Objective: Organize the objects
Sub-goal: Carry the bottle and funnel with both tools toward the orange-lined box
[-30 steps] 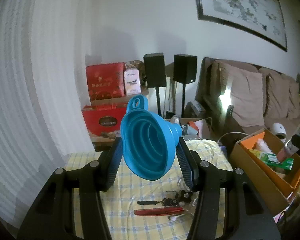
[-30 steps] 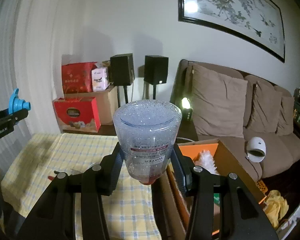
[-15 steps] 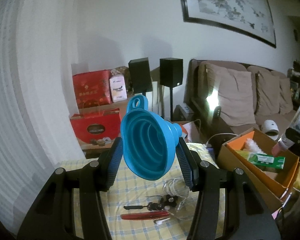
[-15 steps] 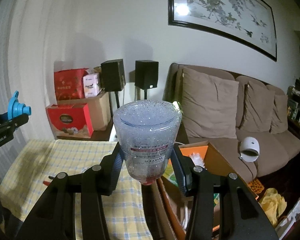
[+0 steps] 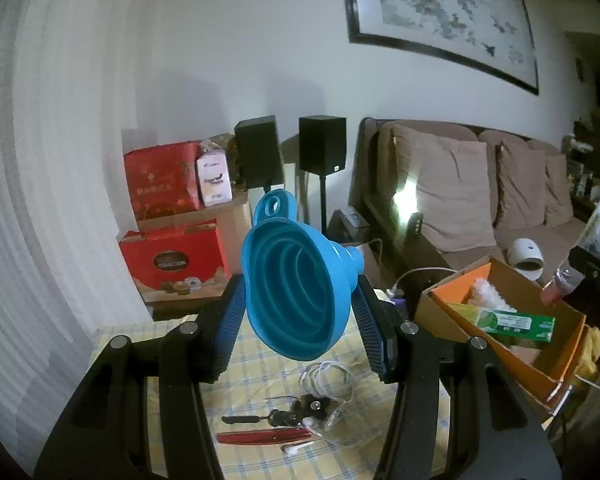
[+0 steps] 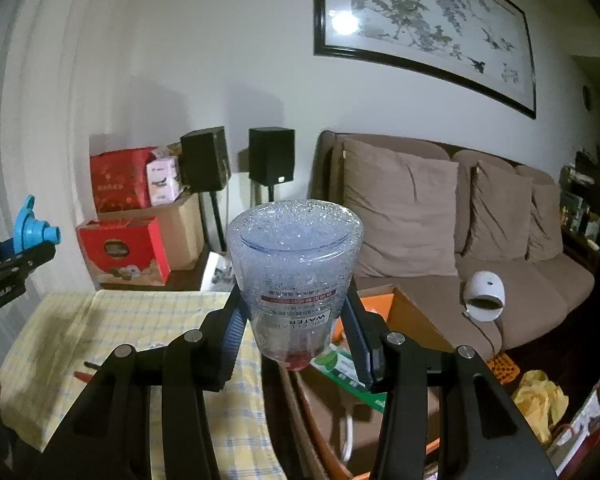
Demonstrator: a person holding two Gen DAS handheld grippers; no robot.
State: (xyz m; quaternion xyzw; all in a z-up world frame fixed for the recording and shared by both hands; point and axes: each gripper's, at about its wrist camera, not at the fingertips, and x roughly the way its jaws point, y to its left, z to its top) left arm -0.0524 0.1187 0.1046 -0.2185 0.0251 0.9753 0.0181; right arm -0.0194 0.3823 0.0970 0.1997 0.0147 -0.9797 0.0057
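Observation:
My left gripper (image 5: 300,312) is shut on a blue collapsible funnel (image 5: 296,284), held up over the checked tablecloth (image 5: 260,368). In the right wrist view the same funnel (image 6: 32,228) shows at the far left. My right gripper (image 6: 296,332) is shut on a clear micellar water bottle (image 6: 294,276), held bottom-forward with its red cap down. It hangs by the orange-lined cardboard box (image 5: 540,364). That bottle (image 5: 596,236) also appears at the right edge of the left wrist view.
On the cloth lie a red pocket knife (image 5: 264,437), keys (image 5: 296,410) and white earphones (image 5: 328,376). The box holds a green carton (image 5: 508,322) and a white fluffy item (image 5: 488,292). A brown sofa (image 6: 480,272), two black speakers (image 6: 272,156) and red gift boxes (image 6: 124,252) stand behind.
Both grippers have lifted and swung slightly right with their loads held. The box sits nearer the middle of the left wrist view; the table sits lower.

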